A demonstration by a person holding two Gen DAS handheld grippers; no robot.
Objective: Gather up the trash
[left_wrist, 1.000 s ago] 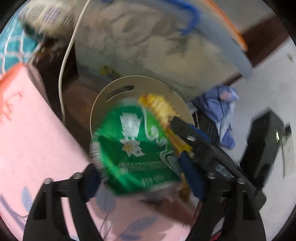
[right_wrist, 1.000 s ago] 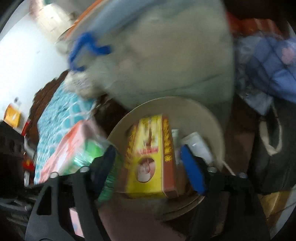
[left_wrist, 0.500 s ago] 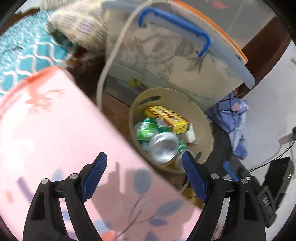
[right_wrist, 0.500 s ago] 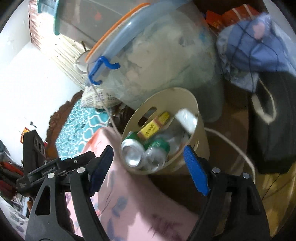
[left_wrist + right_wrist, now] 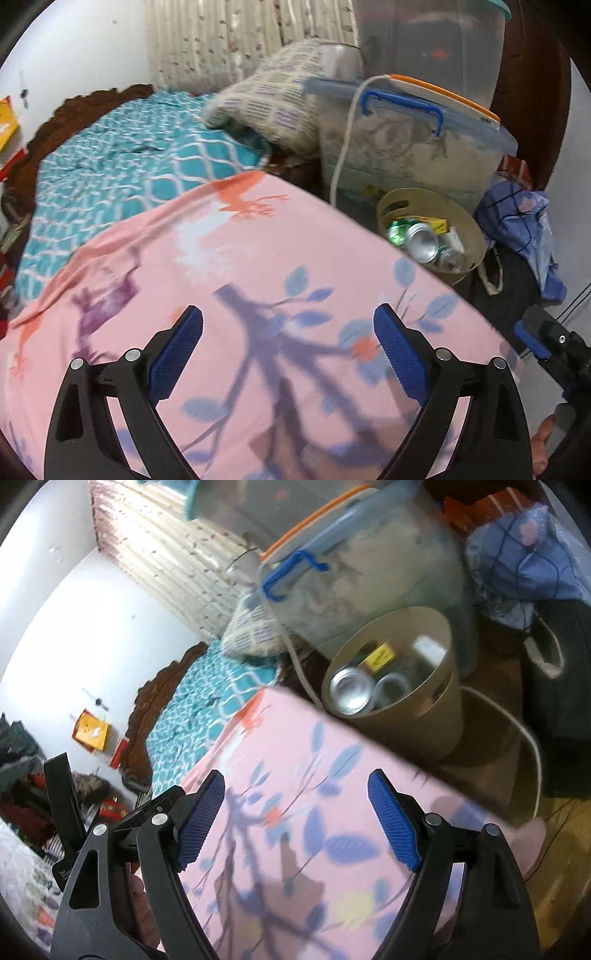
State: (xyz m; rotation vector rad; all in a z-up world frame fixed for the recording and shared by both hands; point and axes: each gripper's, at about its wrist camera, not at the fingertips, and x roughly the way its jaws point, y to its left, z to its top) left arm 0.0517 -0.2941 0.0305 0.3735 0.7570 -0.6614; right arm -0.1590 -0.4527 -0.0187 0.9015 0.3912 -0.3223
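Note:
A tan round bin (image 5: 476,236) stands on the floor beside the bed and also shows in the right wrist view (image 5: 439,716). It holds green cans (image 5: 421,242), a yellow box (image 5: 436,222) and a white item (image 5: 428,650); silver can ends (image 5: 351,694) face up. My left gripper (image 5: 288,354) is open and empty above the pink sheet (image 5: 258,295), well back from the bin. My right gripper (image 5: 295,819) is open and empty above the same sheet (image 5: 314,830). The right gripper shows at the left wrist view's right edge (image 5: 543,343).
A clear storage box with a blue handle (image 5: 406,147) stands behind the bin, a white cable (image 5: 343,147) hanging over it. A blue cloth bundle (image 5: 517,221) and a dark bag lie right of the bin. A teal bedspread (image 5: 129,155) and pillow (image 5: 273,107) lie further back.
Both grippers have let go of the green can and the yellow box, which now lie in the bin. Both have pulled back and up over the pink sheet.

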